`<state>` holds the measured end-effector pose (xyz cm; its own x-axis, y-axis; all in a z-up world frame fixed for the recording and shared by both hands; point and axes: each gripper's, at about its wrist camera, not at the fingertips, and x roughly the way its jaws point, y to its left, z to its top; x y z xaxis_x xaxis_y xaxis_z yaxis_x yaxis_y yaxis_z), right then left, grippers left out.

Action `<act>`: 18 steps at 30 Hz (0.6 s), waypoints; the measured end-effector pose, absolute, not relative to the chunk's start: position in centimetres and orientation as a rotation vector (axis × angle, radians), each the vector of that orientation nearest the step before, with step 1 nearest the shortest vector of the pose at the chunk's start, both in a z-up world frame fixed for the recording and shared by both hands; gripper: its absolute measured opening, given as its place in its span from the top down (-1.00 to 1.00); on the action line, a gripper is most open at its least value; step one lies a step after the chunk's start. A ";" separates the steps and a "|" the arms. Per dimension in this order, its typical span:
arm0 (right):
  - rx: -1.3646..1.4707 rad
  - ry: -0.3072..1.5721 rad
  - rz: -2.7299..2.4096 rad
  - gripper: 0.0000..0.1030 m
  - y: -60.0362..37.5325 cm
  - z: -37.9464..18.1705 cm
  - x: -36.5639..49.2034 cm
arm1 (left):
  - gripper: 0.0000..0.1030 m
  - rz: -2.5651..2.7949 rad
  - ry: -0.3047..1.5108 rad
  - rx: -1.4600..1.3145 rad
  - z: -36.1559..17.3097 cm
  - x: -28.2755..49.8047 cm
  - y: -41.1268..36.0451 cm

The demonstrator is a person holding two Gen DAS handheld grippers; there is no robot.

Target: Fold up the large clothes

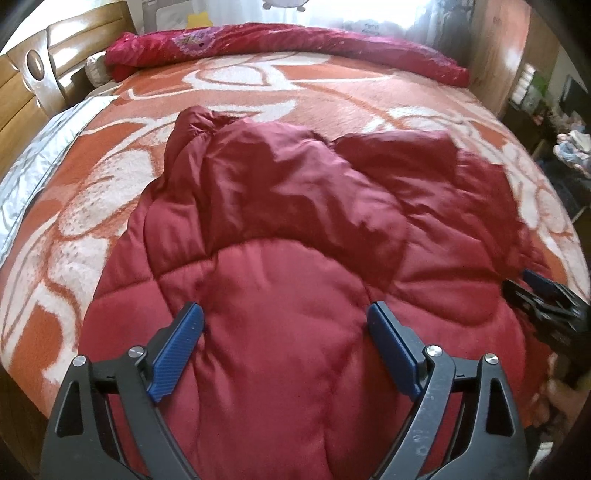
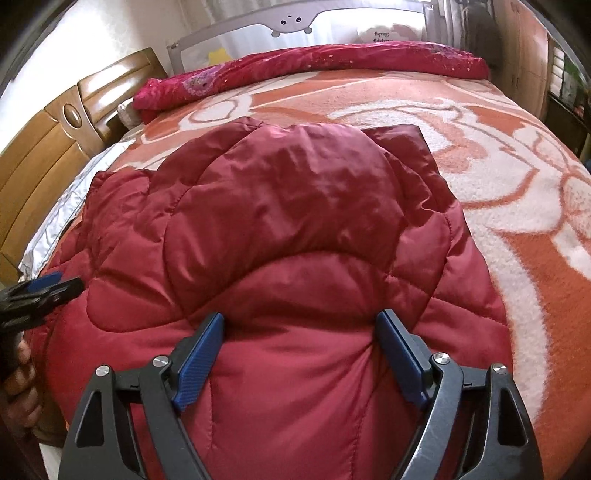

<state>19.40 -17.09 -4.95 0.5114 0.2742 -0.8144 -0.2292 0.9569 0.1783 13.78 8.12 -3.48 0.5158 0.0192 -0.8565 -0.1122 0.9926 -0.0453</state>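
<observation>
A dark red quilted puffer jacket (image 1: 288, 229) lies spread on the bed, its hood folded over its body; it also fills the right wrist view (image 2: 280, 229). My left gripper (image 1: 285, 314) is open, its blue-padded fingers spread wide just over the jacket's near part. My right gripper (image 2: 300, 320) is open too, fingers spread over the jacket's near part with fabric bulging between them. The right gripper shows at the right edge of the left wrist view (image 1: 546, 299). The left gripper shows at the left edge of the right wrist view (image 2: 40, 288).
The bed carries an orange and white patterned blanket (image 1: 332, 99). A rolled magenta quilt (image 1: 280, 44) lies along the far edge, before a baby bed rail (image 2: 295, 22). A wooden headboard (image 2: 44, 147) stands at the left. Furniture and clutter (image 1: 569, 147) stand at the right.
</observation>
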 end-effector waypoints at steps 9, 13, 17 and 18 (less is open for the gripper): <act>0.063 0.969 0.294 -0.59 -17.3 -4.0 18.4 | -0.85 0.076 1.045 -0.093 -5.4 13.6 8.3; 0.050 0.944 0.299 -0.58 -17.2 -2.8 16.9 | -0.85 0.076 1.037 -0.091 -5.5 13.4 8.2; 0.059 0.977 0.308 -0.61 -17.4 -5.0 17.7 | -0.86 0.076 1.027 -0.080 -5.5 13.3 8.1; 0.053 0.971 0.308 -0.62 -17.3 -5.5 17.8 | -0.87 0.075 1.023 -0.075 -5.6 13.3 8.1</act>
